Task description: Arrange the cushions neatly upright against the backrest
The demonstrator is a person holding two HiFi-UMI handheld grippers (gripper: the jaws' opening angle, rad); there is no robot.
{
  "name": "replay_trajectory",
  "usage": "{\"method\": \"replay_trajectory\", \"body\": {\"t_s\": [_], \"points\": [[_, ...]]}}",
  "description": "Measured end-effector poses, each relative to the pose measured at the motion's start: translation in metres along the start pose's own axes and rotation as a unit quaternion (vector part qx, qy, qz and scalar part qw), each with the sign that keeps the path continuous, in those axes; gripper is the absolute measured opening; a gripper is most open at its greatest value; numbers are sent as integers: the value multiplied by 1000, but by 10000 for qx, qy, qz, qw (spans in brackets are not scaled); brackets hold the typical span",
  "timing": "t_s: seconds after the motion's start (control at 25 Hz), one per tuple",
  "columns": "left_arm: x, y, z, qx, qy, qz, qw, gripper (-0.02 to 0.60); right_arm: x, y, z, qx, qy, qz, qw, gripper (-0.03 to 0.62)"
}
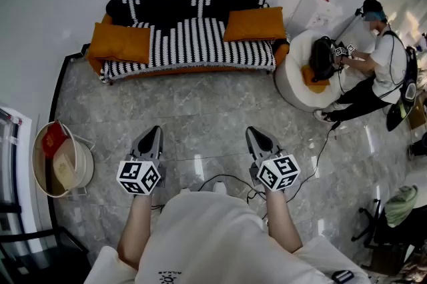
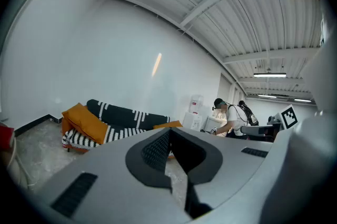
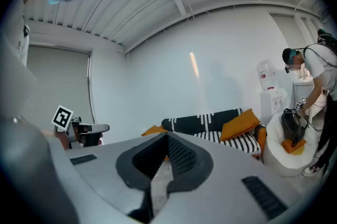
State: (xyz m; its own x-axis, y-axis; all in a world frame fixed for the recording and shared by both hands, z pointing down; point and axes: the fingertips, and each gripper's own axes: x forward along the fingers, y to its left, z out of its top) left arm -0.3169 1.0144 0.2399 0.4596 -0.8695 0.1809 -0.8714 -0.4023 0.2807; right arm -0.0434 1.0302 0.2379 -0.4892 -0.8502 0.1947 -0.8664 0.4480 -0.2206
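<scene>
In the lower middle of the head view, the left claw [image 1: 153, 133] and right claw [image 1: 254, 135] are both empty with their jaws together, and both point up-frame across the grey marble floor [image 1: 200, 106]. Well apart, at the top, is the black-and-white striped sofa [image 1: 193, 43]. The left orange fabric cushion [image 1: 120, 43], long axis across the frame, lies ahead of the left claw. The right orange fabric cushion [image 1: 253, 24] lies straight ahead of the right claw.

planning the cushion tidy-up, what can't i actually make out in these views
- Left gripper view: right cushion mostly hidden behind the left gripper.
- Right gripper view: left cushion shows only a corner above the right gripper.
- Head view: basket contents too small to identify.
</scene>
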Motion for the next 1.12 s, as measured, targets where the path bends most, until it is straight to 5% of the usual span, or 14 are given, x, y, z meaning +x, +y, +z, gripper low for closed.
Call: {"method": "replay_trajectory", "body": {"t_s": [0.72, 1.12], "points": [[94, -72, 39, 791, -465, 52, 9958, 18, 20, -83, 64, -679, -529, 265, 9959, 23], [134, -81, 42, 839, -428, -12, 9956, 18, 29, -126, 63, -622, -433, 49, 9971, 23]]}}
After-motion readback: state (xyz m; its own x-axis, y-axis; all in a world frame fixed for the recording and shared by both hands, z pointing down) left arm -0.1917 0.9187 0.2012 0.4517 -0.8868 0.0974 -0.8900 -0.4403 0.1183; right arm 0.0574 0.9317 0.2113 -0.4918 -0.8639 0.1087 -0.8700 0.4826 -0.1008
